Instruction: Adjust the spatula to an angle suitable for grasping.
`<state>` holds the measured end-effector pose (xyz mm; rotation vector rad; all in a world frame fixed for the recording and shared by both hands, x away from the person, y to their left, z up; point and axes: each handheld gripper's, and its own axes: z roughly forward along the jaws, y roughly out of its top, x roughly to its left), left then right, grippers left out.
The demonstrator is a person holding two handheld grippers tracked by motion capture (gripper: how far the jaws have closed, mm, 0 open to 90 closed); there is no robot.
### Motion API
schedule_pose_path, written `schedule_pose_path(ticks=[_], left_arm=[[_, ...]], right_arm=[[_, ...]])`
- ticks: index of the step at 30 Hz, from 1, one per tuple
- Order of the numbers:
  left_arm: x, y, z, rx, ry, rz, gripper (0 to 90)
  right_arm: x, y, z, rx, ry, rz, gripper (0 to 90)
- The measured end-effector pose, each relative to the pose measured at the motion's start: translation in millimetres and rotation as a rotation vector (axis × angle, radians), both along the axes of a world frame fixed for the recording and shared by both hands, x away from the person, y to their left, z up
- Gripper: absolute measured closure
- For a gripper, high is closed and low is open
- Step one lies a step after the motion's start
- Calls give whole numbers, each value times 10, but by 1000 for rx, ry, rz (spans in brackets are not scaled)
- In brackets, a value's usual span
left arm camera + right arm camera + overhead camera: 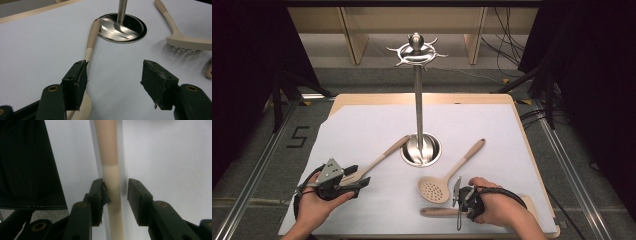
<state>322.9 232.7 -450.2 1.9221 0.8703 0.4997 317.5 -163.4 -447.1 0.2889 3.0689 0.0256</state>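
Right gripper [460, 207] sits at the tabletop's [362, 125] near right edge, jaws parted around a beige utensil handle [111, 182] lying flat, not squeezing; left gripper [362, 182] open beside the slotted spatula [377, 162] near left.

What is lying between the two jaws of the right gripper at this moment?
In the right gripper view, the beige utensil handle runs between the jaws of the right gripper. It lies against the left pad, with a gap to the right pad, so it is not yet clamped.
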Motion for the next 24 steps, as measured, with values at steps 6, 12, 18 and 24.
schedule_pose_path(ticks=[6, 12, 18, 24], left_arm=[[0, -1, -1, -1, 1, 0, 367], [0, -2, -3, -1, 1, -1, 367], [-1, 0, -2, -2, 1, 0, 368], [0, -5, -3, -1, 0, 0, 367]], right_arm=[[21, 25, -52, -18, 15, 26, 698], [0, 59, -40, -35, 39, -9, 743], [18, 65, -55, -18, 12, 121, 784], [-84, 56, -13, -40, 13, 95, 786]])
